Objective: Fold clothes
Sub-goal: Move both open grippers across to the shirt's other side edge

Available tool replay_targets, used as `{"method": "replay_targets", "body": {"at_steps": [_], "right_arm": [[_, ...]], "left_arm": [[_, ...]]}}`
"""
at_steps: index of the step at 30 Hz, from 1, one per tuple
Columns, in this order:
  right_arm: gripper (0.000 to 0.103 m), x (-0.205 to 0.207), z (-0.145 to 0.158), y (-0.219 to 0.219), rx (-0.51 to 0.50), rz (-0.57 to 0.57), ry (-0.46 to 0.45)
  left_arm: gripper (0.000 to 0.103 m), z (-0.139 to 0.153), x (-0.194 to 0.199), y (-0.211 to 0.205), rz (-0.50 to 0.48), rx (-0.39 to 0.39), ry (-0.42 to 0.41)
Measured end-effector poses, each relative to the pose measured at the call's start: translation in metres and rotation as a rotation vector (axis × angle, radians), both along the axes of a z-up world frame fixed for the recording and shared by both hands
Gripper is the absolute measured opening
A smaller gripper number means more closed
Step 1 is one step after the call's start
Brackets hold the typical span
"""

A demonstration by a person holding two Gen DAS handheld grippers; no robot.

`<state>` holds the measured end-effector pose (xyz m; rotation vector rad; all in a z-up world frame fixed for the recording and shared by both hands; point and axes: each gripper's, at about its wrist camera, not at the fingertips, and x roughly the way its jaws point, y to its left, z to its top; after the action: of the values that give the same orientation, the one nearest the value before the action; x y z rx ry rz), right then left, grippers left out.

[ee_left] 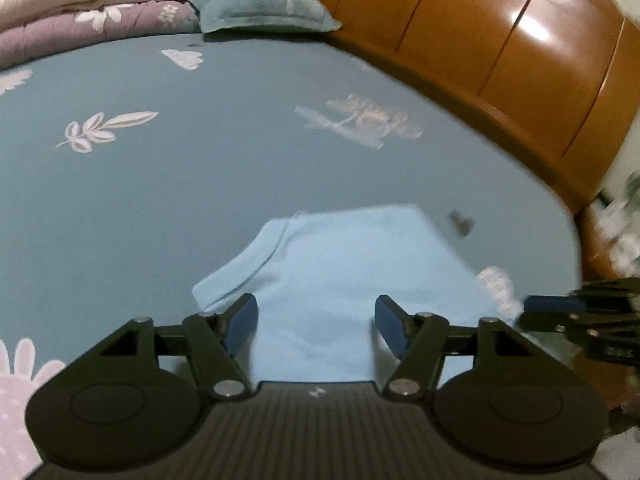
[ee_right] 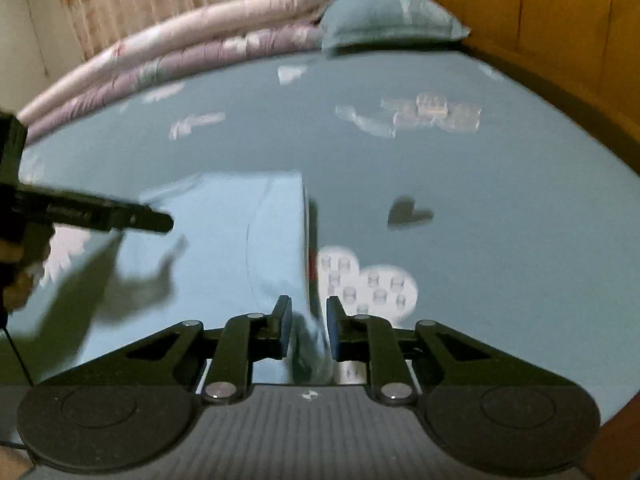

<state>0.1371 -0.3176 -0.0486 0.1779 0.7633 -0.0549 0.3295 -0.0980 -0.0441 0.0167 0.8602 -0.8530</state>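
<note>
1. The left gripper (ee_left: pixel 316 328) hovers over the near part of a pale blue, soft knit garment (ee_left: pixel 340 280). Its jaws are spread wide with only cloth showing between them, and they grip nothing.

2. The right gripper (ee_right: pixel 307 332) sits at the garment's right edge. Its jaws are parted by a narrow gap, and a ridge of blue fabric rises between them. The motion blur keeps me from telling whether the pads actually pinch it.

3. The garment lies on the teal bed sheet with pale leaf and flower prints (ee_left: pixel 160 184). It looks partly folded: the right side (ee_right: pixel 298 216) is a straight doubled edge, and a sleeve or shoulder seam runs along the left. This shape would fit either a fold under way or a finished fold being smoothed.

4. I judge the garment light, limp and easy to crease. It will sag from any single grip, so it is best held at the hem corners or along the doubled edge with both grippers well apart.

5. Further back lie a teal pillow (ee_left: pixel 260 0) and a folded pink and mauve quilt (ee_left: pixel 80 4). An orange-brown wooden headboard (ee_left: pixel 500 60) stands behind them.
</note>
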Motion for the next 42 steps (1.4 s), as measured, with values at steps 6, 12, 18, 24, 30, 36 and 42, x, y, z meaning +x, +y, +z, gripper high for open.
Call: {"method": "replay_targets", "body": {"at_steps": [6, 12, 18, 24, 30, 36, 42], "right_arm": [[0.022, 0.050, 0.001, 0.018, 0.015, 0.079, 0.029], [0.024, 0.052, -0.018, 0.012, 0.002, 0.017, 0.153], [0.027, 0.024, -0.002, 0.030, 0.026, 0.020, 0.172], [0.028, 0.000, -0.007, 0.049, 0.021, -0.086, 0.230], [0.035, -0.016, 0.017, 0.071, 0.011, -0.116, 0.189], [0.035, -0.026, 0.018, 0.079, 0.027, -0.145, 0.216], [0.042, -0.032, 0.022, 0.069, 0.009, -0.149, 0.208]], "left_arm": [[0.072, 0.002, 0.010, -0.012, -0.082, -0.054, 0.037], [0.071, 0.008, 0.019, -0.019, -0.100, -0.032, 0.038], [0.072, 0.012, 0.019, -0.025, -0.135, -0.001, 0.031], [0.073, -0.004, -0.002, -0.020, -0.145, 0.121, 0.035], [0.073, 0.018, -0.020, -0.023, -0.186, 0.208, -0.012], [0.075, 0.023, -0.037, -0.029, -0.220, 0.245, 0.004], [0.075, 0.023, -0.051, -0.039, -0.241, 0.274, -0.013]]}}
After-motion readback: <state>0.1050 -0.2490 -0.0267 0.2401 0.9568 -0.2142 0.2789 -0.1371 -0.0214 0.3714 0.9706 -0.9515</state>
